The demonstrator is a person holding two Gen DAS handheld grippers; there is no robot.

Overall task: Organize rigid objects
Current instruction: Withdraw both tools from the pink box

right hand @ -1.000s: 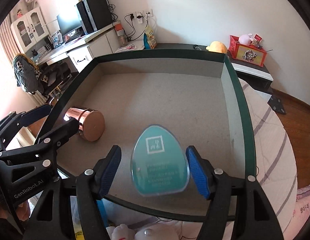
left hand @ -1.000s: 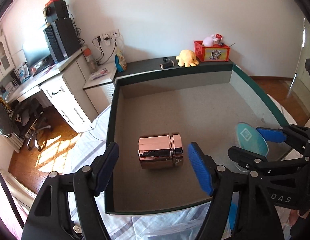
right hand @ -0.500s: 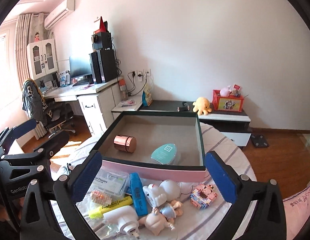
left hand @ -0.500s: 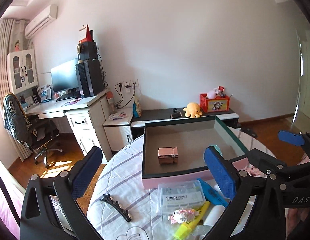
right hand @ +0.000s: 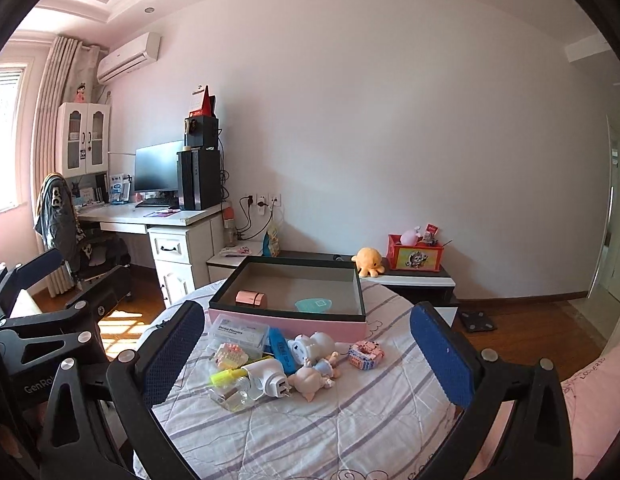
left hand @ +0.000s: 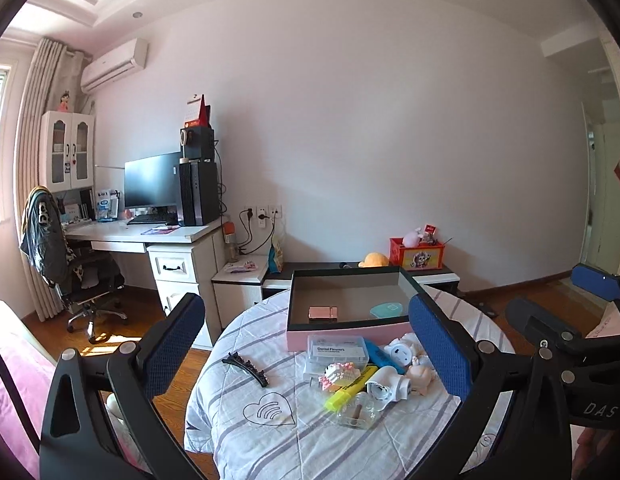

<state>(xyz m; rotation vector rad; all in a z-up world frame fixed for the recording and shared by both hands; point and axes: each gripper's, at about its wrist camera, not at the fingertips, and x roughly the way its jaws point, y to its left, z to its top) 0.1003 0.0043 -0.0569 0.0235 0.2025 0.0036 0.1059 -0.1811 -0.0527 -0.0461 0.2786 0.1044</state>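
In the left wrist view, the right finger of the left gripper [left hand: 310,344] hides part of the toy pile; the clear item at lower centre is hard to identify; the pink box [left hand: 346,330], mid-frame, holds a rose-gold canister [left hand: 323,313] and teal oval case [left hand: 387,309]; right gripper [right hand: 306,344] likewise empty, both jaws spread wide.

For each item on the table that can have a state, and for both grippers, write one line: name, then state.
left gripper: open, holding nothing
right gripper: open, holding nothing
storage box: lidless, holds two items
rose-gold canister: on its side in the box
teal oval case: flat in the box
hair clip: lying on the tablecloth
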